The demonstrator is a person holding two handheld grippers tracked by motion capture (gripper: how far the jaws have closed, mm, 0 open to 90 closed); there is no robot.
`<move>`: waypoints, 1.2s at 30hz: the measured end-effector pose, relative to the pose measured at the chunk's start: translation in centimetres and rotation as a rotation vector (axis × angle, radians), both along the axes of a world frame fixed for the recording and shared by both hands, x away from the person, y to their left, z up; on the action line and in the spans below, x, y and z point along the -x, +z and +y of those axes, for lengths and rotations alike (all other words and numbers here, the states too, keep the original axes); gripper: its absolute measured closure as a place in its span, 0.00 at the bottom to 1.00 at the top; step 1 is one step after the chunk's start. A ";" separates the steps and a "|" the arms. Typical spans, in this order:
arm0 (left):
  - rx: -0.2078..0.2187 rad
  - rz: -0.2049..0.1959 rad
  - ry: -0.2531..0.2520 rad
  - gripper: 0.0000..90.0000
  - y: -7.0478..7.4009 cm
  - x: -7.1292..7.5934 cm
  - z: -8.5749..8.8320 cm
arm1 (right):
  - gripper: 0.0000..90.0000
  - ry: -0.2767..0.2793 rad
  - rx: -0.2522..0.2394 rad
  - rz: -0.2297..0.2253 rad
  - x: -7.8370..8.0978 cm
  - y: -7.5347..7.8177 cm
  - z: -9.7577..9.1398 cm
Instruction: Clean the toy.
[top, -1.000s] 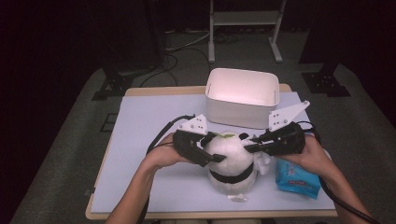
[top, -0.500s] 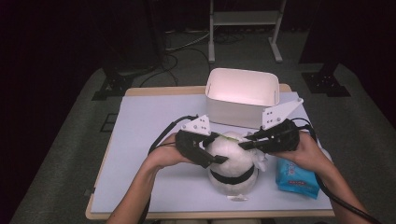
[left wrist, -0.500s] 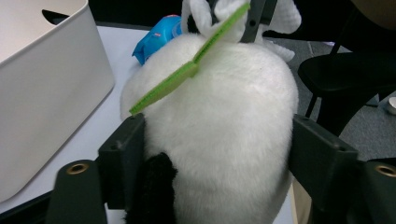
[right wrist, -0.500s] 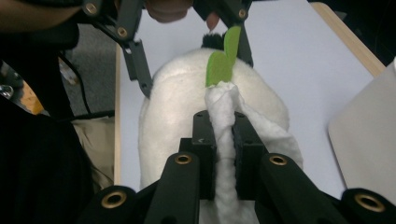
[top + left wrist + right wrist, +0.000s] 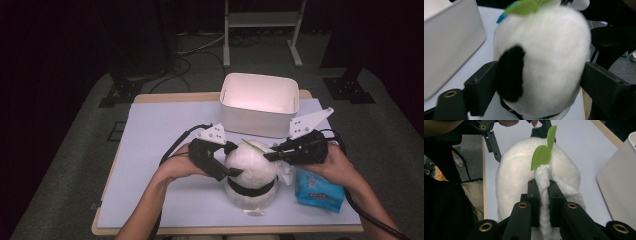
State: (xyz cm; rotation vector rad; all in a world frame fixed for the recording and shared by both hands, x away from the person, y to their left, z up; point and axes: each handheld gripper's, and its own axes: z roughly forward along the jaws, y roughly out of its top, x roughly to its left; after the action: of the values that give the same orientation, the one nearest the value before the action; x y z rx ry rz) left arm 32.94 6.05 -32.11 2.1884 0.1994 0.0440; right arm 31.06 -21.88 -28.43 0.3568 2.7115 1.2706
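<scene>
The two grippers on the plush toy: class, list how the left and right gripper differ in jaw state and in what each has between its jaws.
The left gripper has just been opening; its jaws stand wide, flanking the plush toy's round body. The right gripper is shut, jaws nearly together, pinching a thin twisted white tuft under the green leaves. The left comes from one side of the toy, the right from the other. Both are black, hand-held, and at the same toy.

Bare lilac table top (image 5: 160, 130) lies open to the left and toward the far-left corner. Behind the round white plush toy (image 5: 250, 167) stands the white rectangular plastic bin (image 5: 259, 105), walling the far side. The blue tissue packet (image 5: 318, 190) blocks the near right, just beside the toy.
</scene>
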 end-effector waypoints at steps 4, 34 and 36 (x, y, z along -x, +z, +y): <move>0.010 0.044 -0.012 0.13 -1.2 -0.3 0.1 | 0.92 -0.005 0.003 0.000 0.2 -0.2 -0.4; 0.012 -0.023 -0.014 0.43 0.4 0.1 1.8 | 0.91 0.056 -0.124 0.006 -1.0 2.5 2.6; 0.009 -0.022 -0.014 0.42 0.5 0.2 1.7 | 0.91 0.073 -0.105 -0.002 -1.0 2.9 3.6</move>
State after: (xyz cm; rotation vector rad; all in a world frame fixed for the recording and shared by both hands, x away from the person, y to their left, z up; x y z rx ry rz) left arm 32.78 7.78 -31.65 2.1790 0.1715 0.0599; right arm 32.08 -18.30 -25.55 0.2697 2.6861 1.4350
